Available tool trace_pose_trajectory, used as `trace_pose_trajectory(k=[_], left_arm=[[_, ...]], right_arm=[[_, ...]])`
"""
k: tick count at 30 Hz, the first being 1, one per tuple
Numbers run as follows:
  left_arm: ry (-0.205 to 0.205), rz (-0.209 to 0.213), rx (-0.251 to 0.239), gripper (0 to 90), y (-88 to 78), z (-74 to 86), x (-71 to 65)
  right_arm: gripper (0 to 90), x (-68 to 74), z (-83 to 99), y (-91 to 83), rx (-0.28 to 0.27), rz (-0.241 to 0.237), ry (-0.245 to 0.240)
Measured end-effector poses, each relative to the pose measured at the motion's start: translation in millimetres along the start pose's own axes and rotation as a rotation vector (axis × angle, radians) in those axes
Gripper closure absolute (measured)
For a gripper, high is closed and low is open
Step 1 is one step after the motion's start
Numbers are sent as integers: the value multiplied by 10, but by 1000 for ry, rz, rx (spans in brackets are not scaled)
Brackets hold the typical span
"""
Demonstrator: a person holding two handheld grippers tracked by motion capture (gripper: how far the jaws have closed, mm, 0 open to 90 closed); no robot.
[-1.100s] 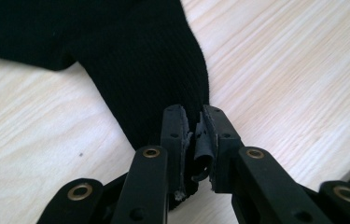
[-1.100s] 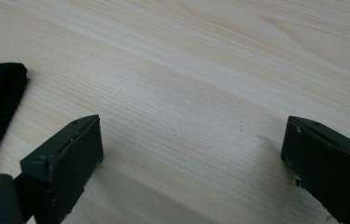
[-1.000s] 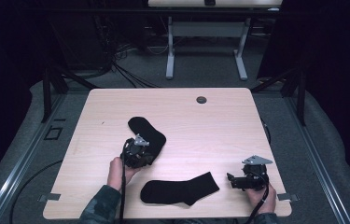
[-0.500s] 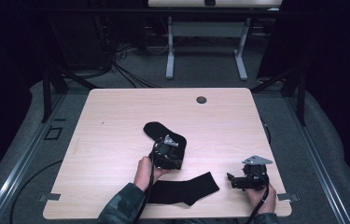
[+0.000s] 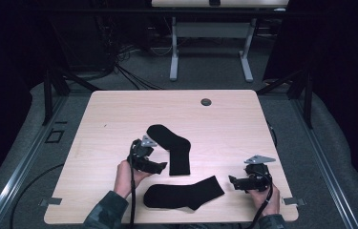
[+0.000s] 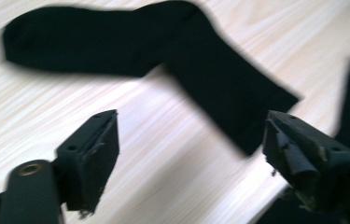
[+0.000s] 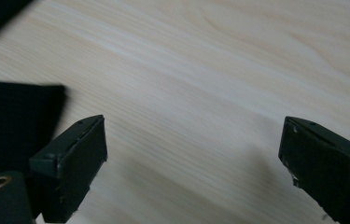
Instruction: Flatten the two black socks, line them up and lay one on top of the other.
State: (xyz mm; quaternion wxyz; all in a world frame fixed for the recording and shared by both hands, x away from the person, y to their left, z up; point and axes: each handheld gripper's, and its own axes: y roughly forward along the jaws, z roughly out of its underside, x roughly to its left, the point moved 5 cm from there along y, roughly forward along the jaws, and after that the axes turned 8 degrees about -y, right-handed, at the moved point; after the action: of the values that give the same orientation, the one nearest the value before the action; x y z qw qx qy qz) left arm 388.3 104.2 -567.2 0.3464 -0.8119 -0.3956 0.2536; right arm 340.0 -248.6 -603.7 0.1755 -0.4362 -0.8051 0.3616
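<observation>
The upper sock [image 5: 171,145] now lies flat on the counter [image 5: 119,119], nearer the lower sock [image 5: 184,193] than one second ago. The left claw [image 6: 189,154] has just opened, released it, and sits beside its leg.

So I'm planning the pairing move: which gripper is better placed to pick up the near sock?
Probably the right gripper: its open jaws point at the near sock's cuff. The left gripper, jaws just opened, sits by the far sock.
</observation>
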Motion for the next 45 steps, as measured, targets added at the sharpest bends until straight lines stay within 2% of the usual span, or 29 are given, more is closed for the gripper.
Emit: trace_pose_trajectory(k=[2, 3, 5, 9, 12, 14, 15, 19, 22, 25, 29, 31, 34, 36, 39, 45], left_arm=[[-23, -15, 0, 150, -30, 35, 97], [-25, -24, 2, 142, -45, 47, 139], [-26, -43, 1, 106, -64, 62, 207], [-36, -52, 16, 61, -65, 97, 301], [-46, -59, 17, 39, -54, 123, 346], [-49, -67, 16, 35, -47, 135, 366], [-53, -68, 19, 35, -44, 141, 371], [-58, -73, 11, 32, -53, 157, 398], [-60, -73, 12, 33, -75, 172, 424], [-64, -78, 5, 40, -99, 181, 449], [-62, -81, -17, 58, -112, 157, 488], [-60, -80, -25, 73, -102, 125, 509], [-38, -105, -39, 89, -54, 66, 536], [-44, -87, -37, 102, -1, 19, 552], [-21, -84, -53, 121, 76, -104, 550], [31, -81, -21, 159, 354, -428, 528]], right_arm=[[58, 148, -186, -6, -24, -39, -23], [47, 218, -274, -15, 2, -64, -40], [20, 369, -455, 39, 18, -106, -61], [0, 659, -757, 184, 72, -161, -156], [26, 858, -944, 318, 91, -183, -230], [76, 974, -1046, 428, 103, -222, -233], [82, 1022, -1084, 483, 128, -232, -239], [148, 1220, -1226, 695, 153, -255, -263], [191, 1348, -1275, 825, 195, -262, -291], [266, 1415, -1268, 924, 237, -251, -323], [401, 1416, -1226, 989, 266, -241, -328], [449, 1422, -1204, 1012, 252, -243, -322], [600, 1414, -1186, 982, 255, -252, -345], [711, 1412, -1164, 965, 249, -257, -354], [766, 1388, -1135, 941, 246, -291, -351], [782, 1357, -1119, 935, 237, -320, -331]])
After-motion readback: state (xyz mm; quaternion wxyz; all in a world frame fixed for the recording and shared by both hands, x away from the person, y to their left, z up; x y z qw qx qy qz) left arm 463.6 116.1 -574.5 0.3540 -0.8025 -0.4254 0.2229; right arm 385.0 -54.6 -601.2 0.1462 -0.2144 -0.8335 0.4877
